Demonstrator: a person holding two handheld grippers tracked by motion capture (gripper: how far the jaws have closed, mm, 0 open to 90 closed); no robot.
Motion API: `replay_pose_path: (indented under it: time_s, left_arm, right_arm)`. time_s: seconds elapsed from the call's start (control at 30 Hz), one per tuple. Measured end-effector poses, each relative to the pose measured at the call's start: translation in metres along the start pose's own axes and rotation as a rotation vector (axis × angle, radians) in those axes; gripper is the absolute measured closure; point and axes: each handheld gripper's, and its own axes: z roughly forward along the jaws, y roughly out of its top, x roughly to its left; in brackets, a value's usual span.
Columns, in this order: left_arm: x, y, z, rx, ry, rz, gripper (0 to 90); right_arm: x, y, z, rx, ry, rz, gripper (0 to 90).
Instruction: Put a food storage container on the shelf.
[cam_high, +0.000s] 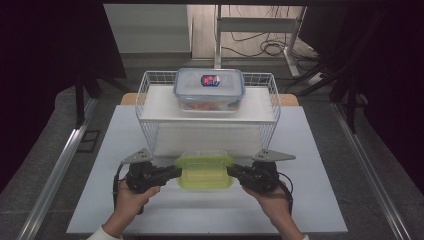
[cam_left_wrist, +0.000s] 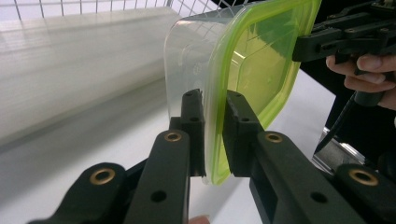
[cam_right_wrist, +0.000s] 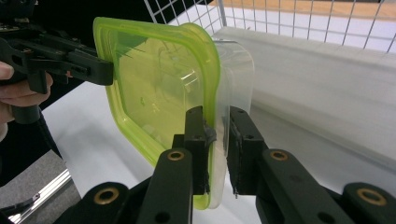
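A clear plastic container with a lime-green lid hangs just above the white table, in front of the wire basket. My left gripper is shut on the rim at its left end, and my right gripper is shut on the rim at its right end. In the left gripper view the two black jaws pinch the lid edge of the container, with the other gripper at the far end. The right gripper view shows its jaws clamped on the container, and the left gripper beyond.
A white wire basket stands behind the held container, with a white board across its top. A blue-lidded clear container with food inside sits on that board. The table edge runs close to the person's forearms.
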Motion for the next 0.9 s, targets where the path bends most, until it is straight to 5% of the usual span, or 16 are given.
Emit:
replay_pose_path:
  time_s: [0.9]
  left_arm:
    - [-0.010, 0.084, -0.028, -0.071, -0.005, 0.048, 80.4]
  right_arm:
    - [0.011, 0.084, -0.033, -0.107, -0.010, -0.077, 78.9]
